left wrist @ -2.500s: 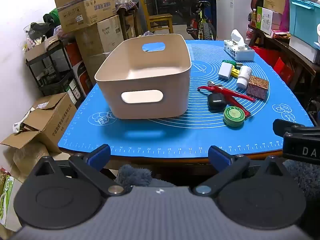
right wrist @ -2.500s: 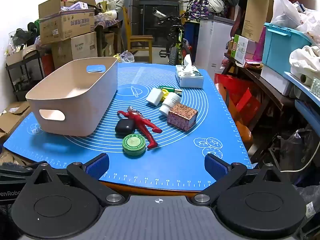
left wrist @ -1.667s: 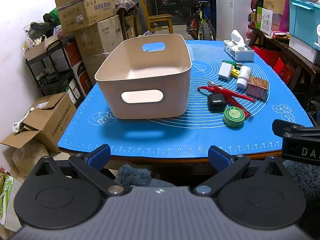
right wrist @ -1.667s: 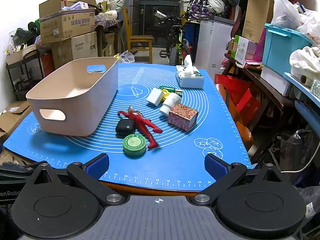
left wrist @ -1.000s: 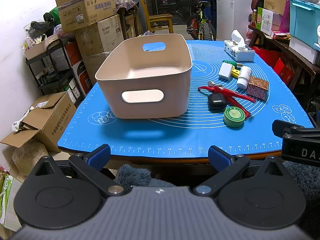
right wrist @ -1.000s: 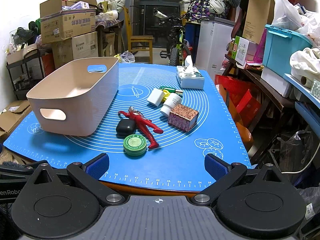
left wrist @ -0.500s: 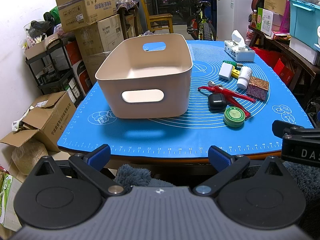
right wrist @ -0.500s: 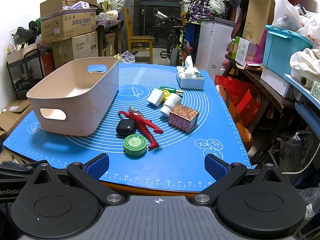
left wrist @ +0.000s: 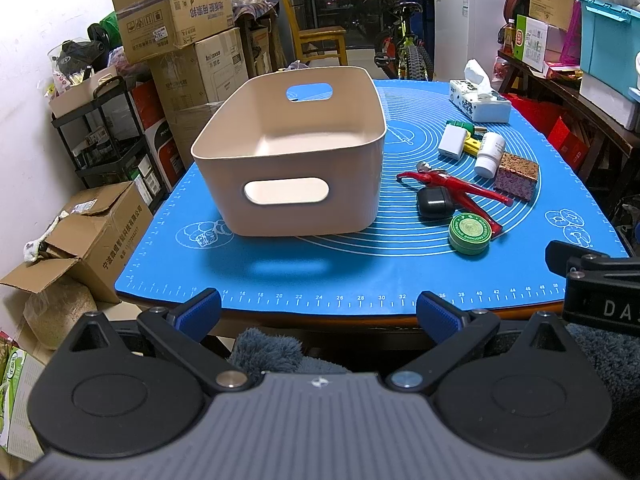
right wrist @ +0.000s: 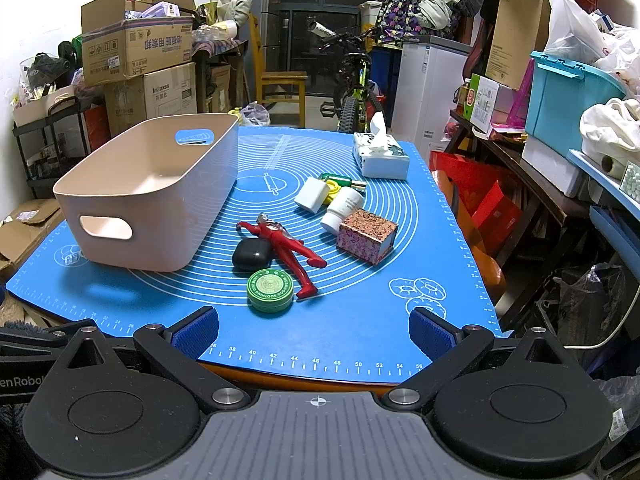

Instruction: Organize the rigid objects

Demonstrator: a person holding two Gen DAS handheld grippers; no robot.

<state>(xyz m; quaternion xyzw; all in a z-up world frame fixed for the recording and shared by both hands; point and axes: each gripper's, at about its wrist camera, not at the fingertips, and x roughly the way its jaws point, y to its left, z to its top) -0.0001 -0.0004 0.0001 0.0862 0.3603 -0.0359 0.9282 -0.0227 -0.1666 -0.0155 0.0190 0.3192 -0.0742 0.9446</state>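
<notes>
Nothing has shifted since earlier frames. Both the left gripper [left wrist: 319,312] and right gripper [right wrist: 314,332] stay spread, empty. The beige plastic bin [left wrist: 292,152] sits empty; the round green tin [right wrist: 270,290] lies nearest. Sorting not begun.

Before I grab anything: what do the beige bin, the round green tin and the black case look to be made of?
Beige bin: likely matte moulded plastic, with smooth one-piece walls and cut-out handles. Round green tin: probably painted metal, with a printed lid and slight sheen, though plastic is possible. Black case: apparently glossy hard plastic, rounded, with soft highlights.
</notes>
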